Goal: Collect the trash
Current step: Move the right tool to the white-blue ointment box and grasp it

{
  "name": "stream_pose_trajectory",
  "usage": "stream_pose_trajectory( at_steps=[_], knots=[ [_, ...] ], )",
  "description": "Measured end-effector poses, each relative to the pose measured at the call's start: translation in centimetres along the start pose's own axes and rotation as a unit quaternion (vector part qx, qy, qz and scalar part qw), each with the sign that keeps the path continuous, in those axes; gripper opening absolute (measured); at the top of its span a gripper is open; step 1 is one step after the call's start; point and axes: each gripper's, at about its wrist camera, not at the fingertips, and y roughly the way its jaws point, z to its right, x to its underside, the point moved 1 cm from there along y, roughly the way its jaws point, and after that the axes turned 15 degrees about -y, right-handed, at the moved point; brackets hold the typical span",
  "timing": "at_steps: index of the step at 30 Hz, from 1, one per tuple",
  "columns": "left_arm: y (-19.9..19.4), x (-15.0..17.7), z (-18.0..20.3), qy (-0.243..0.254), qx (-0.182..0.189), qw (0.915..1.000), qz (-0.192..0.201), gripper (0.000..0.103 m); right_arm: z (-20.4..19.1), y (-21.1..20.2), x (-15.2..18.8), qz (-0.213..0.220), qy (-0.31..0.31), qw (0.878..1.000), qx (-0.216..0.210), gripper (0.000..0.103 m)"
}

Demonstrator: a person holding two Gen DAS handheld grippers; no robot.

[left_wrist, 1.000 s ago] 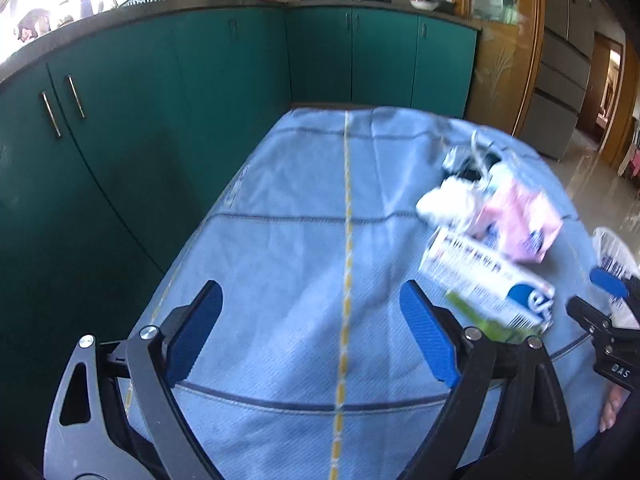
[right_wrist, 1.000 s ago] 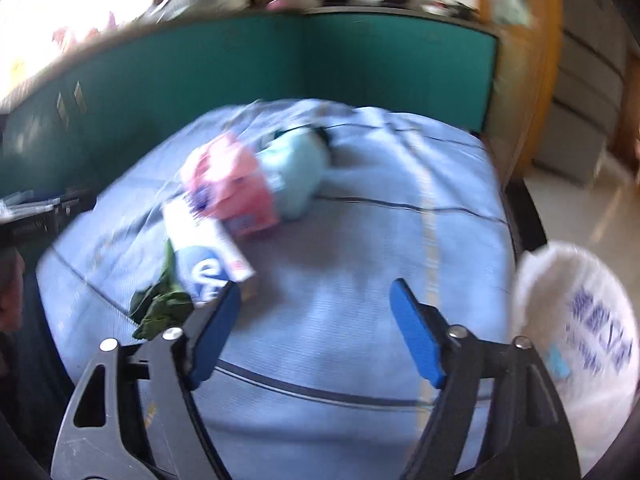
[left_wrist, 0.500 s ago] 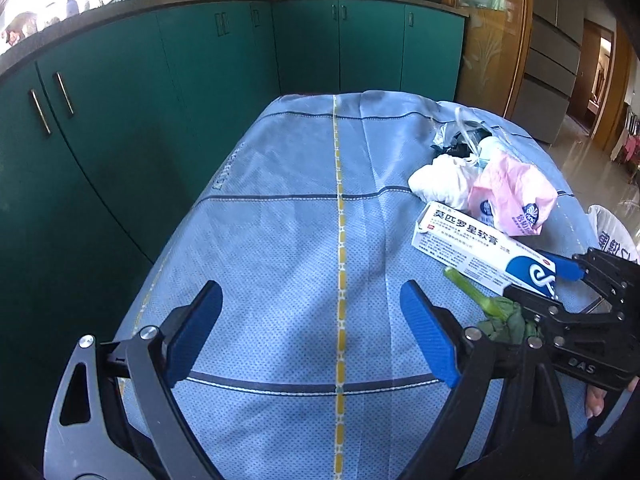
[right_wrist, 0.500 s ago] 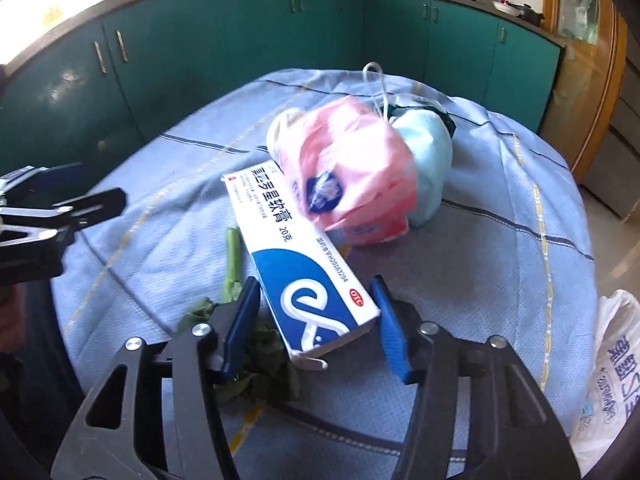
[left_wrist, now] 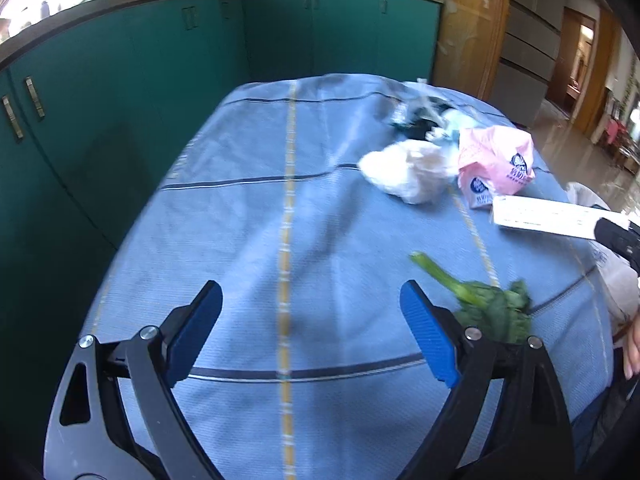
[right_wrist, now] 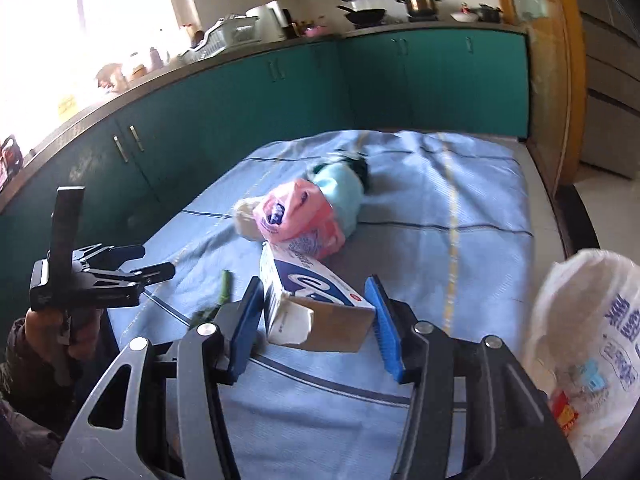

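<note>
Trash on the blue striped tablecloth is partly collected: the right gripper is clamped on the near end of a white-and-blue cardboard carton, which appears lifted off the cloth, its torn end flap hanging open between the blue pads. Just right of this gripper stands the white printed plastic bag, judged to be the collection bag. Ahead of the carton lie a pink plastic bag, a pale blue bundle touching it, and a white crumpled bag. The left gripper hangs empty over the cloth, jaws wide apart, with a green leafy vegetable scrap just right of its right finger. Risks: the carton is held at one end only, so a fast swing toward the bag may pivot or slip it; the thin cardboard may crush; the bag mouth is soft and unsupported, so the carton may catch its rim and fall outside.
</note>
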Motion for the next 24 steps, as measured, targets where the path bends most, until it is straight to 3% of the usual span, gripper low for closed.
stream_pose_trajectory(
  at_steps=[3,6,10,17,19,24],
  knots=[
    [0.0,0.7,1.9,0.026,0.015,0.9995,-0.004,0.09,1.5,1.0,0.9,-0.034,0.017,0.999,0.017,0.059],
    [0.0,1.8,4.0,0.052,0.041,0.9977,-0.016,0.09,0.9,1.0,1.6,-0.052,0.012,0.998,0.027,0.072],
    [0.1,3.2,6.8,0.09,0.061,0.9938,-0.023,0.09,-0.1,2.2,1.3,-0.063,-0.001,0.997,0.036,0.073],
    [0.3,4.0,7.9,0.11,0.057,0.9921,-0.018,0.089,0.6,5.2,1.2,-0.093,0.004,0.994,0.057,0.074],
    [0.3,3.7,7.5,0.109,0.05,0.9927,-0.017,0.079,0.8,5.4,1.3,-0.092,0.008,0.994,0.054,0.074],
    [0.3,2.5,5.0,0.09,0.021,0.9956,-0.014,0.075,0.1,5.8,1.2,-0.095,-0.001,0.994,0.053,0.073]
  ],
)
